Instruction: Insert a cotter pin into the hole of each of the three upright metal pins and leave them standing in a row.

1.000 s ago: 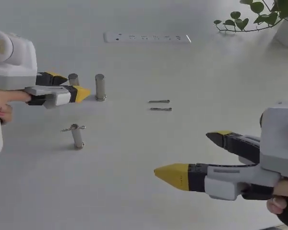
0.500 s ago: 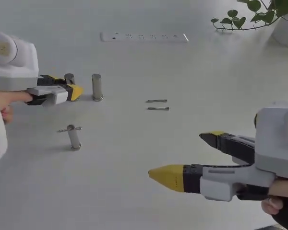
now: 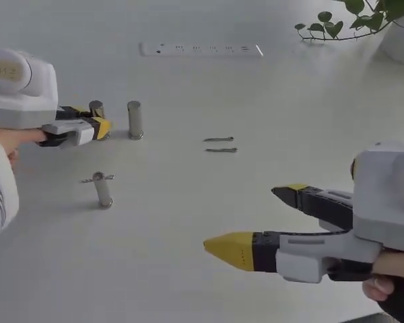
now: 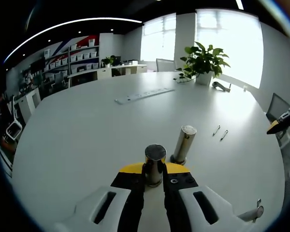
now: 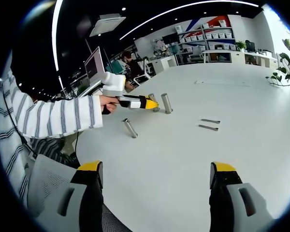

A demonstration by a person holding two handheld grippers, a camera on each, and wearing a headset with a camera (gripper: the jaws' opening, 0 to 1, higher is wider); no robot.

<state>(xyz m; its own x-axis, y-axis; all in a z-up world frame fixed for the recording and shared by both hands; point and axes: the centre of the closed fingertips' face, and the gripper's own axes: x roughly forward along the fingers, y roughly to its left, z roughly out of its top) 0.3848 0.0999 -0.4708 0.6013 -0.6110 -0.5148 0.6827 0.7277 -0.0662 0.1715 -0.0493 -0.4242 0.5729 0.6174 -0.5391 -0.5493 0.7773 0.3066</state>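
Three upright metal pins stand on the white table. My left gripper (image 3: 99,121) (image 4: 154,175) is shut on the far-left pin (image 3: 95,106) (image 4: 155,162), which stands between its yellow tips. A second bare pin (image 3: 135,120) (image 4: 183,143) stands just to its right. Nearer me, a third pin (image 3: 102,190) (image 5: 130,128) has a cotter pin through its top. Two loose cotter pins (image 3: 219,145) (image 4: 220,132) (image 5: 209,124) lie side by side mid-table. My right gripper (image 3: 252,221) (image 5: 156,169) hovers open and holds nothing, low at the front right, well away from the pins.
A white power strip (image 3: 200,49) lies along the far side of the table. A potted plant (image 3: 353,17) (image 4: 203,63) stands at the back right. A striped sleeve (image 5: 53,121) reaches in from the left behind the left gripper.
The left gripper's jaws have closed around the far-left pin, which stood between them a second ago. The right gripper has barely moved; the head view has drifted slightly.
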